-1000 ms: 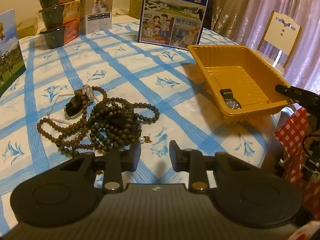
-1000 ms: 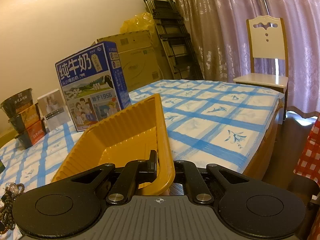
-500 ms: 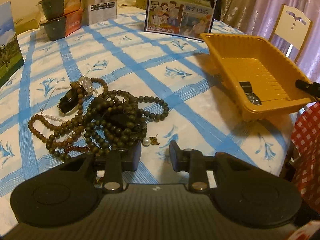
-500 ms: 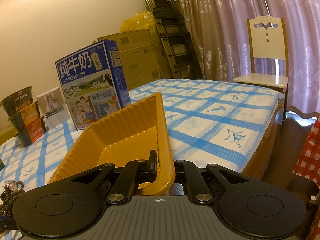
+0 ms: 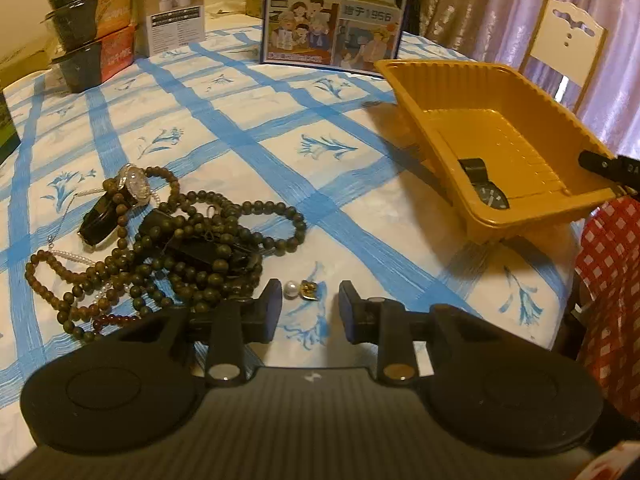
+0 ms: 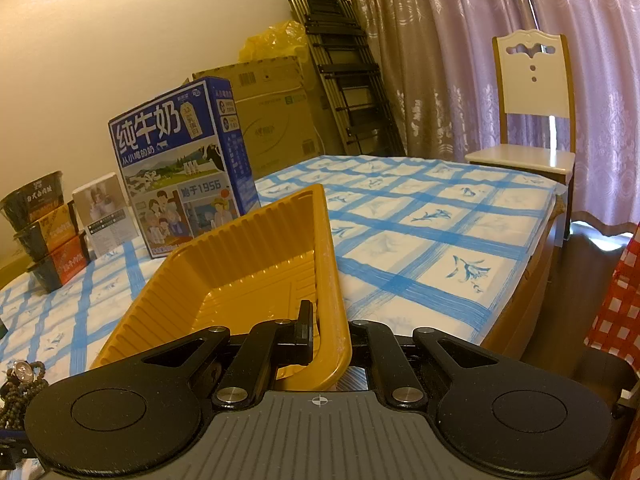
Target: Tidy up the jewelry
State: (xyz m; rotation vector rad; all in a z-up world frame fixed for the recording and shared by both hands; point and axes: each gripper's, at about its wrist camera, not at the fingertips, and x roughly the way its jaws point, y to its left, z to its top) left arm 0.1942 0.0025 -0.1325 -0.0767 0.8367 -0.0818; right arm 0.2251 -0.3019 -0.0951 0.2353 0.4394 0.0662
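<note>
A tangle of dark bead necklaces [image 5: 192, 248] lies on the blue-checked cloth with a crystal-faced watch [image 5: 136, 188] at its far left. A pearl earring [image 5: 292, 290] with a gold piece lies just ahead of my left gripper [image 5: 310, 312], which is open, fingertips apart on either side of it and touching nothing. My right gripper [image 6: 332, 340] is shut on the near rim of the yellow tray [image 6: 240, 248], which sits tilted. In the left wrist view the tray [image 5: 500, 80] holds a black watch [image 5: 486, 190], and the right gripper's tip [image 5: 600, 164] shows at its rim.
A blue milk carton [image 5: 332, 12] stands behind the tray. Stacked noodle bowls [image 5: 88, 32] and a small white box [image 5: 176, 16] stand at the far left. A white chair [image 6: 532, 92], a folded ladder [image 6: 340, 60] and curtains are beyond the table. Red checked cloth [image 5: 608, 280] hangs at the right edge.
My left gripper has come forward and lower toward the pearl earring, which now lies between its fingertips' line. The right gripper and tray have held still.
</note>
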